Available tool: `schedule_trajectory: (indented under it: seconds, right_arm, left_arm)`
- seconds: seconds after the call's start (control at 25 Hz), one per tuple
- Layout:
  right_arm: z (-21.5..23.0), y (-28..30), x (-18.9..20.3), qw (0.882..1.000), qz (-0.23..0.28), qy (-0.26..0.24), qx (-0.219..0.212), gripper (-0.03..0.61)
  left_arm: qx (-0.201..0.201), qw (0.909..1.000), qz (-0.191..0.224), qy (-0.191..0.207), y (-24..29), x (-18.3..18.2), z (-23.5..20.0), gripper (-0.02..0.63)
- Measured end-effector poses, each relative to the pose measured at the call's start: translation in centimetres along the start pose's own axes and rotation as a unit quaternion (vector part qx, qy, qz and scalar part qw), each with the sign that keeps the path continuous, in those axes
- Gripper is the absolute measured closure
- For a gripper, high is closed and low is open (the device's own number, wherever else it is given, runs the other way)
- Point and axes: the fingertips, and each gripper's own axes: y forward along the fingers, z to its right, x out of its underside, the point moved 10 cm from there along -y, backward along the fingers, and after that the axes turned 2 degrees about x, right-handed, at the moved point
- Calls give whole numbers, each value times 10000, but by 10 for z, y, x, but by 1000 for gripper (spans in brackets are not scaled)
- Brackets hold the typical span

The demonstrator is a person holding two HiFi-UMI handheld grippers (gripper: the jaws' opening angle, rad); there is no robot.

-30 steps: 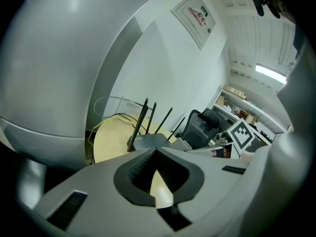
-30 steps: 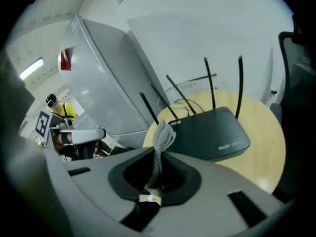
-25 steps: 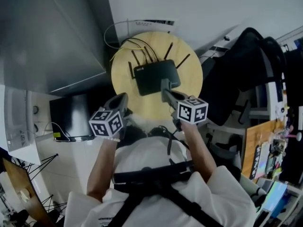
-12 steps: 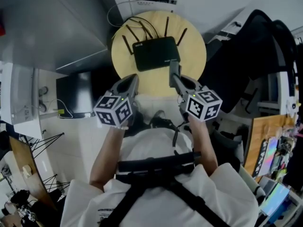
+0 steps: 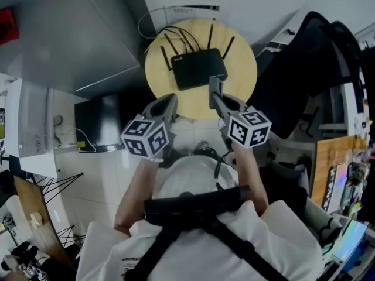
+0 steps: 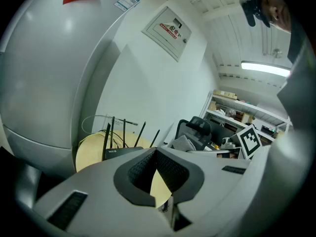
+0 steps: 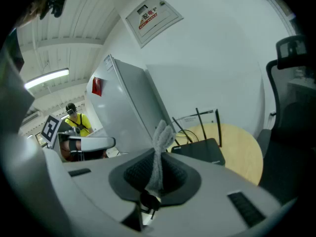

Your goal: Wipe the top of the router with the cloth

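Off to the left of the left gripper, a tall grey metal cabinet, smooth and flat-sided, with a small red label near its upper edge. Off to the right of the right gripper, a black office chair with a curved, padded back. Straight ahead of both grippers, a round table of pale, light-grained wood, set against a plain white wall. On that table, just beyond the right gripper's tips and ahead and to the right of the left gripper's, the router: a flat, matte black slab with rounded corners, not touched by either gripper. Along its far edge, several thin black rod antennas, upright and slightly fanned, with thin cables looping behind them. Both grippers of smooth grey plastic, each with a white cube of black square markers near the hand, jaws lined with dark ribbed pads. Left gripper's jaws brought together at the tips with nothing between them, only a sliver of yellow tabletop showing through the gap lower down. Right gripper's jaws clamped on the cloth, a narrow bunched strip of soft, fuzzy grey fabric standing up past the tips, in the air short of the router's near edge.
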Motion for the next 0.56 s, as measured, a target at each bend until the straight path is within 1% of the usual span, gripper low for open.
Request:
schedule_trajectory:
  seconds: [0.16,0.56]
  right_arm:
    - [-28,10,0,9998,-52,-174,-90,545]
    - [-57,22,2,9998,-90,-198,39,545]
  left_arm:
    - [66,9999,94,-16,-13,-3,-10,617]
    - [157,9996,175,-136,-39,-8,-39,617]
